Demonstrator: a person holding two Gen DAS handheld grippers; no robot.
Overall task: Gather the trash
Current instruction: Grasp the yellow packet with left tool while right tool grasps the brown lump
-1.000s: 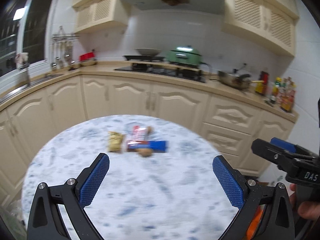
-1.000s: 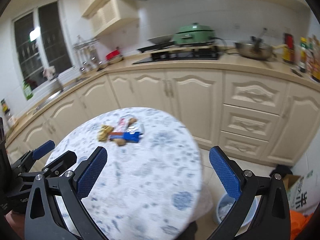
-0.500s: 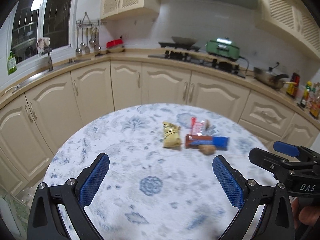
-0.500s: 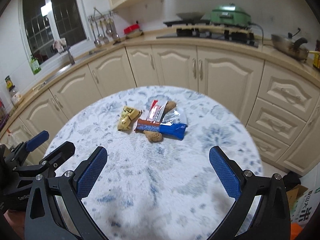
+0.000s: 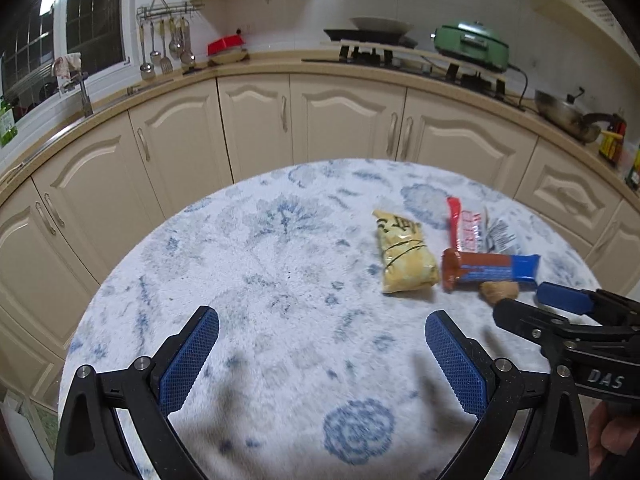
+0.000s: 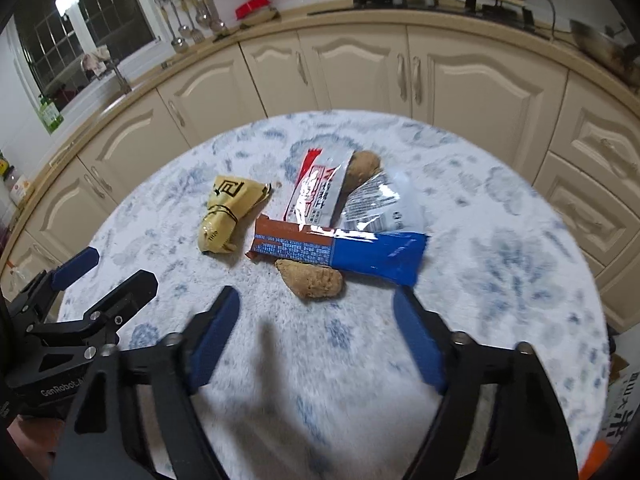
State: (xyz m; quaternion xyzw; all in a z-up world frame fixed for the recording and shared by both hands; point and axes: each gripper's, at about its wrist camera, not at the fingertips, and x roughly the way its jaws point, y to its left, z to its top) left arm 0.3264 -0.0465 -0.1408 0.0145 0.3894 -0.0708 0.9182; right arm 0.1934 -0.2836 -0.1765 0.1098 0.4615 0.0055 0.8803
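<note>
A: From the left wrist view, our left tool hangs released over the bare near part of the tabletop, nothing between its pads. The trash lies ahead and to the right: a yellow packet, a brown-and-blue bar wrapper beside it, a red-and-white wrapper behind that, and a brown lump just in front of the bar wrapper. Our right tool reaches in next to that lump.

B: From the right wrist view, our right tool has its jaws closing, though we see nothing between them yet; the brown lump sits just beyond the pads, touching the bar wrapper.

A: How will these handle?

B: We judge the wrappers light, thin and slippery; a flat one on this soft cloth is hard to pinch, so we'd take a raised crinkled edge. The yellow packet looks bunched, an easy hold at its middle. The lump seems crumbly, so we'd squeeze gently across its width.
</note>
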